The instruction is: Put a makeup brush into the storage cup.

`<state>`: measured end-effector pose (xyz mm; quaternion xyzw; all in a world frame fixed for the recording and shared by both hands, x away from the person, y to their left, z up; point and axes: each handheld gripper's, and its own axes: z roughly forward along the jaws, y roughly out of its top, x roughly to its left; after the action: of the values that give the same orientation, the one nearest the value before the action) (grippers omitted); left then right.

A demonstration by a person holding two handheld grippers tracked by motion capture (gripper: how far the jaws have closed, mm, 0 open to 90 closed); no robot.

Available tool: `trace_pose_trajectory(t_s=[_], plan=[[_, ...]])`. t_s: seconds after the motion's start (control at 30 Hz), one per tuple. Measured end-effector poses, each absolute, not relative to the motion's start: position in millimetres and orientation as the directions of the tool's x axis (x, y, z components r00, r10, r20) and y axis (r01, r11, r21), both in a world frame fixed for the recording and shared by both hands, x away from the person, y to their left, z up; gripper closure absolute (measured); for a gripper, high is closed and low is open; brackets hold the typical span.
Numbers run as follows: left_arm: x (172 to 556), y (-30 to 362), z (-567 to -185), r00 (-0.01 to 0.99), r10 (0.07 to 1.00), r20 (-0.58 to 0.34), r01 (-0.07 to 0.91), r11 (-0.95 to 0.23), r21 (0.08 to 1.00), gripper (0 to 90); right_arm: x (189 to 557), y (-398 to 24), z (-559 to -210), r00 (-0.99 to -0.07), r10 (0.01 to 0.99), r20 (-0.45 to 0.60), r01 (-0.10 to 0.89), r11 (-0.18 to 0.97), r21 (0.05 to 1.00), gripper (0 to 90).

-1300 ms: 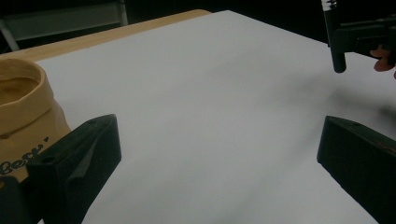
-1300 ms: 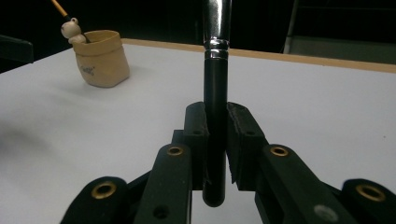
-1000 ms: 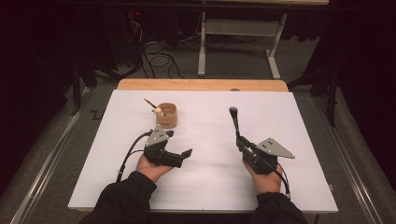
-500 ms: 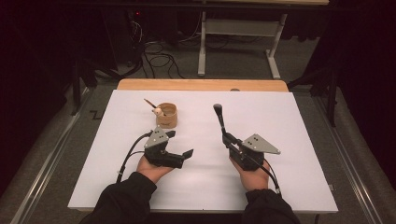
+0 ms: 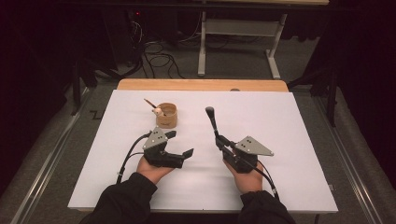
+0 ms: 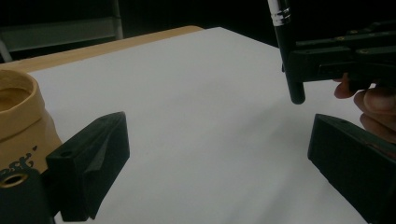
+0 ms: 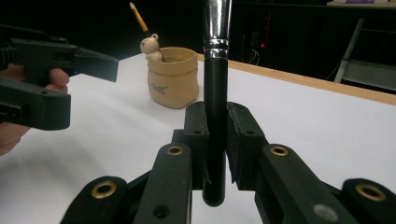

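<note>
Brush [image 5: 212,122] clamped near its butt end in right tongs [image 5: 223,143], centre of frame, long axis running up-frame, head tilted toward cup [image 5: 166,115] at upper left. Left tongs [image 5: 180,143] spread wide, empty, nearer that cup. Probably bound for cup.

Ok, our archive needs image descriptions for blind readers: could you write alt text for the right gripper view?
A gripper clamps the black handle of an upright makeup brush over a white table. Behind stands a tan pouch-shaped pot with a small bear-topped stick, and the other gripper, open, enters at left.
</note>
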<state>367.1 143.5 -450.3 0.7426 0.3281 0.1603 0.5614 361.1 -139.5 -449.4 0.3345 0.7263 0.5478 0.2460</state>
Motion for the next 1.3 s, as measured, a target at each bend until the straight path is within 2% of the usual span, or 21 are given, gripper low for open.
trace_pose_trajectory(t_s=[1.3], plan=[[358,143,-434,0.760,0.625,-0.178,0.304,-0.100,0.947,12.2,343,-112,-463,-0.737,0.676,-0.014,0.173,0.208,0.963,80.7]])
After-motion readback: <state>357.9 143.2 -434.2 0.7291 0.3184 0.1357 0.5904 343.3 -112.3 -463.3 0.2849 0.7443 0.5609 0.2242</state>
